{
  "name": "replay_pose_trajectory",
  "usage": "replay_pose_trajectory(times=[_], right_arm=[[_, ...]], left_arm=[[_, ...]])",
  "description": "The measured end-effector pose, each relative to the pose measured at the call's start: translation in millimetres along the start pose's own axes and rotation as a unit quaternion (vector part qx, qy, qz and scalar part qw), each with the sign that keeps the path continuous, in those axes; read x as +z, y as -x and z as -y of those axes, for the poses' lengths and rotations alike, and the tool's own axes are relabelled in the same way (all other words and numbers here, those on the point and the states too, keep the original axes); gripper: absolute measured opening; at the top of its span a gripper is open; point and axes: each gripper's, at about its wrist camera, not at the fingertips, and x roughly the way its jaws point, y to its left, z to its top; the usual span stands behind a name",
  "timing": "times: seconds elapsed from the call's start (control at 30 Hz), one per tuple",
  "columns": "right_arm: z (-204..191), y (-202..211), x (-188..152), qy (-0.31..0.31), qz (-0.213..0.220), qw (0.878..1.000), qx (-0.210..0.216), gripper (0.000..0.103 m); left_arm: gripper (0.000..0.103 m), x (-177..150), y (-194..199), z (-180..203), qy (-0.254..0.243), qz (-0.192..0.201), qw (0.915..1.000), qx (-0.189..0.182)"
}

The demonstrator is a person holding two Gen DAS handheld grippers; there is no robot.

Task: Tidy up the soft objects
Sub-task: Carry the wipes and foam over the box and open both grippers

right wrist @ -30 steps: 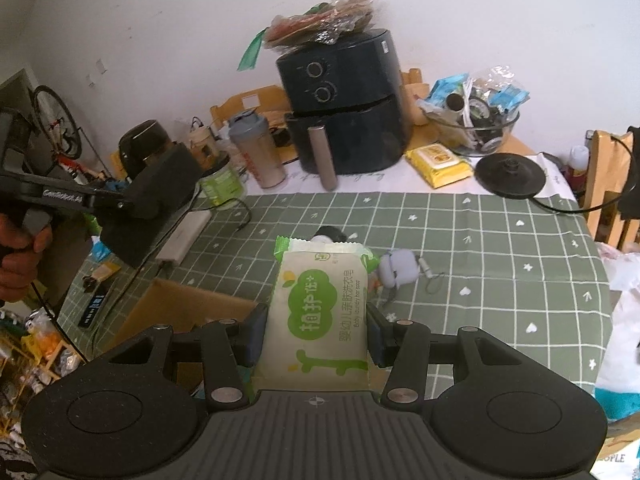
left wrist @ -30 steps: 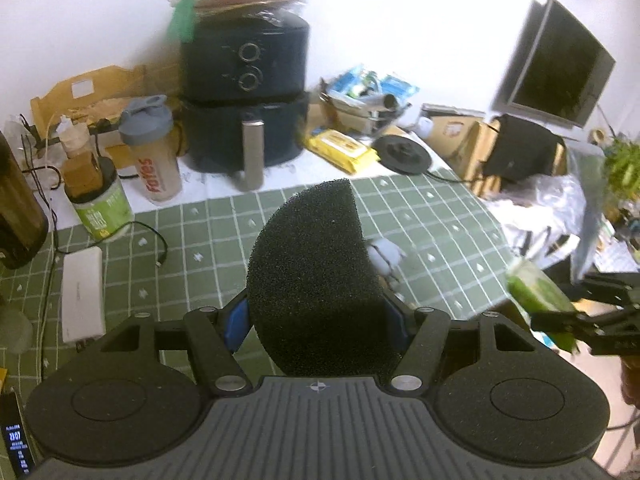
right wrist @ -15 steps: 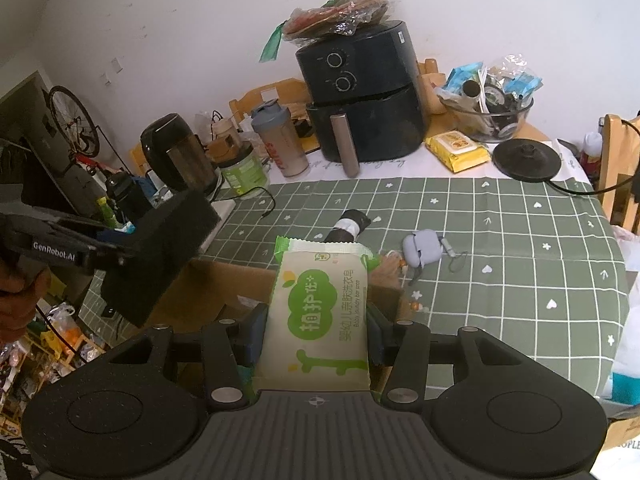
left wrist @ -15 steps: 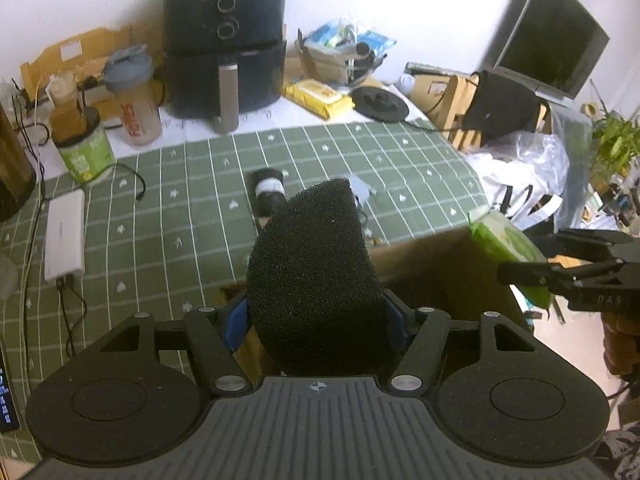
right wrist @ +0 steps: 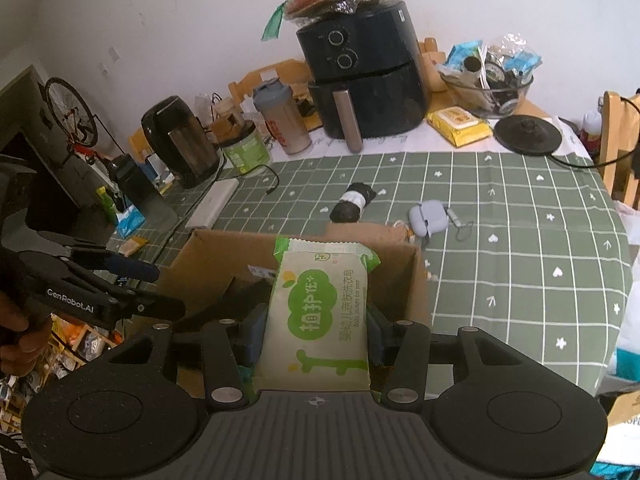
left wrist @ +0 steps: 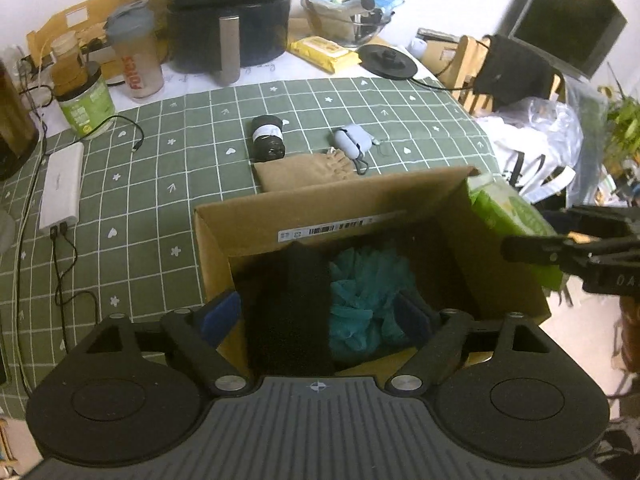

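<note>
The left gripper (left wrist: pixel 320 312) is held over the open cardboard box (left wrist: pixel 348 220) at the table edge, its jaws opening; the black sponge (left wrist: pixel 292 312) is seen between them, inside the box beside a teal mesh puff (left wrist: pixel 368 300), and the pads no longer appear to press on it. The right gripper (right wrist: pixel 316 336) is pinched on a green-and-white soap packet (right wrist: pixel 320 312), held above the box.

If the right gripper is opened too near the box's wall, the packet could be dropped outside. The two grippers are close together and could be knocked.

"Baby laundry bar soap" is printed on the packet, "GenRobot.AI" on the left gripper, and a barcode label is stuck on the box flap.
</note>
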Motion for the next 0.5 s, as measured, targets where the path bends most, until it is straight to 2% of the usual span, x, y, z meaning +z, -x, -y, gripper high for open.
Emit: replay_pose_trajectory(times=[0.07, 0.23, 0.33, 0.47, 0.5], right_arm=[[-1, -1, -1, -0.007, -0.005, 1.0, -0.002, 0.052], [-3, -2, 1, -0.027, -0.015, 1.0, -0.004, 0.052], [-8, -8, 4, -0.023, -0.031, 0.999, -0.017, 0.057], [-16, -9, 5, 0.004, -0.031, 0.999, -0.026, 0.091], [-17, -8, 4, 0.009, -0.03, 0.999, -0.029, 0.093]], left_arm=[[0.084, -1, 1, 2, 0.013, 0.006, 0.9999, 0.009], [0.084, -2, 4, 12, 0.009, 0.021, 0.9996, 0.014], [0.084, -4, 6, 14, 0.016, 0.027, 0.9994, 0.013], [0.084, -5, 9, 14, 0.022, 0.027, 0.9988, 0.033], [0.084, -5, 9, 14, 0.024, 0.025, 0.9988, 0.033]])
